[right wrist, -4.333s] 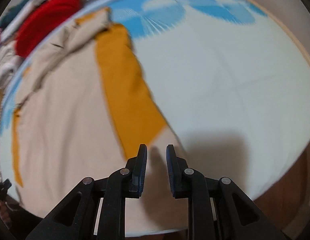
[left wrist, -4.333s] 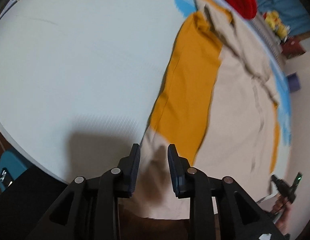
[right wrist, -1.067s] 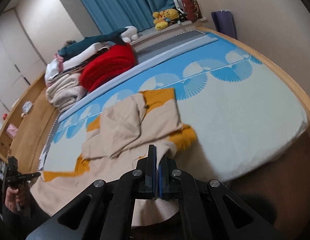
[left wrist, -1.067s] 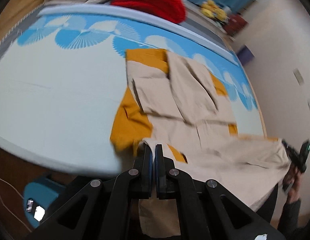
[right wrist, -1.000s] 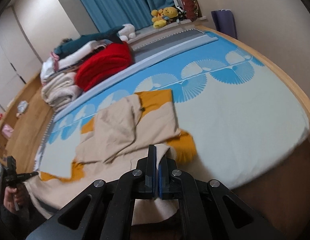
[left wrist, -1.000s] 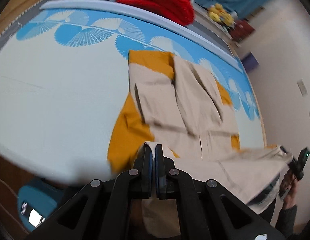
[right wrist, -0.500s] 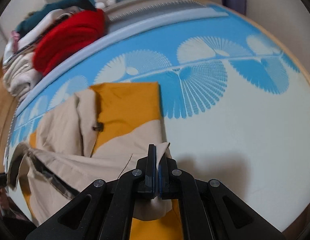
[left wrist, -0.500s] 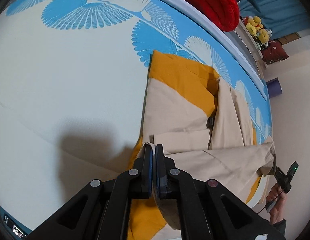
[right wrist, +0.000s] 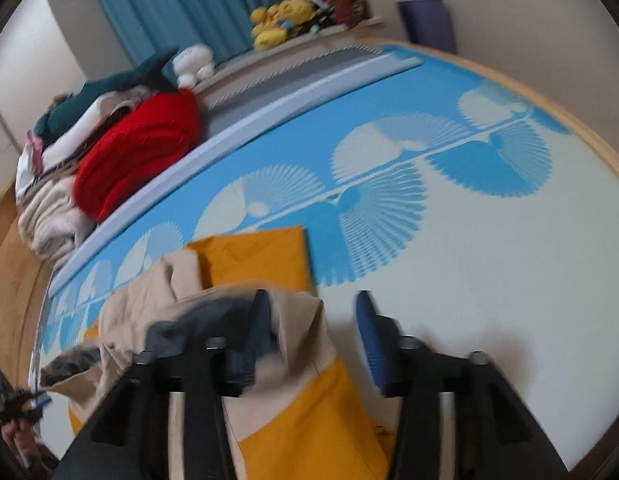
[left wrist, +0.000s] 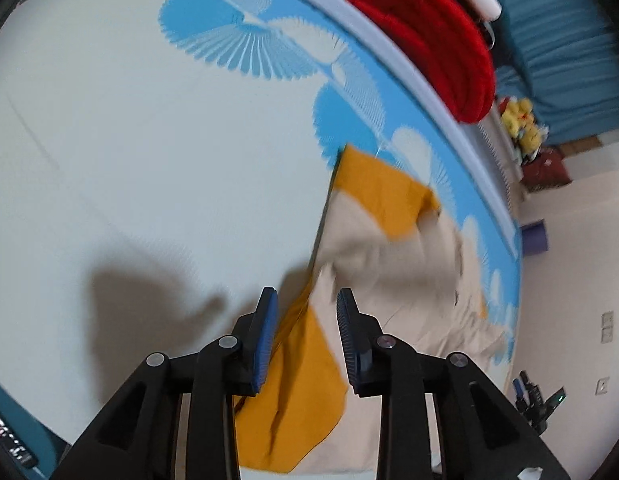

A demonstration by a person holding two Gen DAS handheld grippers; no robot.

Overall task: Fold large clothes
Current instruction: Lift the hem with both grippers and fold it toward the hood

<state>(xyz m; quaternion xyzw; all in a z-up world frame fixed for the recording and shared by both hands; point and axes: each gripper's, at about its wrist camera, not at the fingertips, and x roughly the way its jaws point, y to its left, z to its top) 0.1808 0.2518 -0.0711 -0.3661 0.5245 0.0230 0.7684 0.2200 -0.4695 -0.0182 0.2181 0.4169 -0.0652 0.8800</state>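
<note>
A large beige and orange garment (left wrist: 389,256) lies on the pale bed cover (left wrist: 129,140), its lower part doubled over its upper part. My left gripper (left wrist: 307,320) hangs over the garment's left edge. Its jaws are opening, and the cloth lies loose below them with no pad pressing on it. In the right wrist view the garment (right wrist: 261,256) is blurred. My right gripper (right wrist: 313,332) has jaws opening wide, and a beige corner slips off the left finger (right wrist: 261,320). The right pad stands clear of the cloth.
A red blanket (left wrist: 429,40) and folded linens (right wrist: 49,216) are piled beyond the bed's far edge. Blue curtains (right wrist: 181,0) and yellow plush toys (right wrist: 281,16) stand behind. The bed's wooden rim (right wrist: 581,128) curves on the right. Bare cover spreads left of the garment.
Both grippers were shut on the garment's hem and have now parted their jaws. They carried the hem forward over the garment and sank toward the bed, where the cloth now drops.
</note>
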